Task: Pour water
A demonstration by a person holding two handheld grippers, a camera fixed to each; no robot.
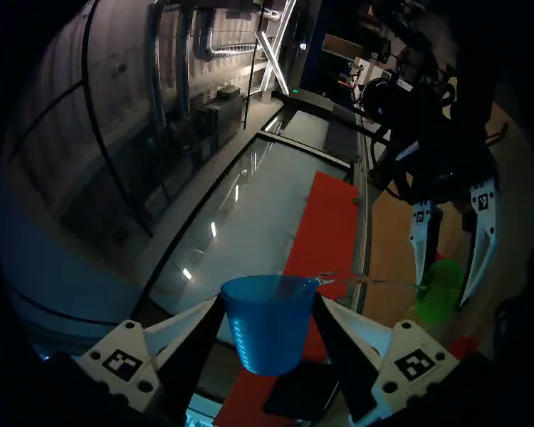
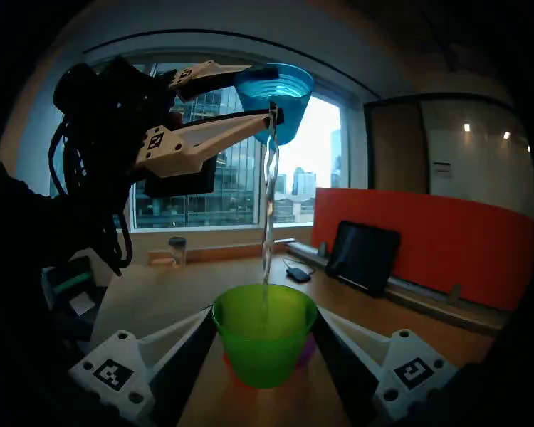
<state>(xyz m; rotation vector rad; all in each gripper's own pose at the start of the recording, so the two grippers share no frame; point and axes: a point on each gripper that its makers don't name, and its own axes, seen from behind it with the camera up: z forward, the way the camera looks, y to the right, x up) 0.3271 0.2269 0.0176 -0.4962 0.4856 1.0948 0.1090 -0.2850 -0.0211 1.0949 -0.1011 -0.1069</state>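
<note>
The water (image 2: 268, 206) runs as a thin, twisting stream from the lip of the blue cup (image 2: 274, 96) down into the green cup (image 2: 265, 345). The right gripper view gives this from below. The left gripper (image 2: 270, 94) is above and ahead of the camera, with both fingers pressed on the blue cup's sides. The cup is tipped toward the camera so its ridged inside is open to sight, and the stream lands inside the green cup's mouth. The right gripper (image 2: 265, 313) clamps the green cup upright between its own two fingers, low and straight ahead of the camera. How much water that cup holds I cannot tell, and bits of red and purple just beneath it are too hidden to name. The left gripper view gives the blue cup close up, gripped between that gripper's fingers straight ahead. There the stream leaves the rim and crosses to the green cup, which sits farther off between the white fingers of the right gripper. The blue cup's fill level is not readable. Beyond the green cup in the right gripper view lies a wooden desk (image 2: 196, 285), with a dark tablet (image 2: 363, 256) propped in front of a red partition (image 2: 445, 242) and a small dark device (image 2: 297, 274) near it. Farther back are a small jar (image 2: 176, 249) on the sill and a wide window (image 2: 317, 156) with towers outside.
</note>
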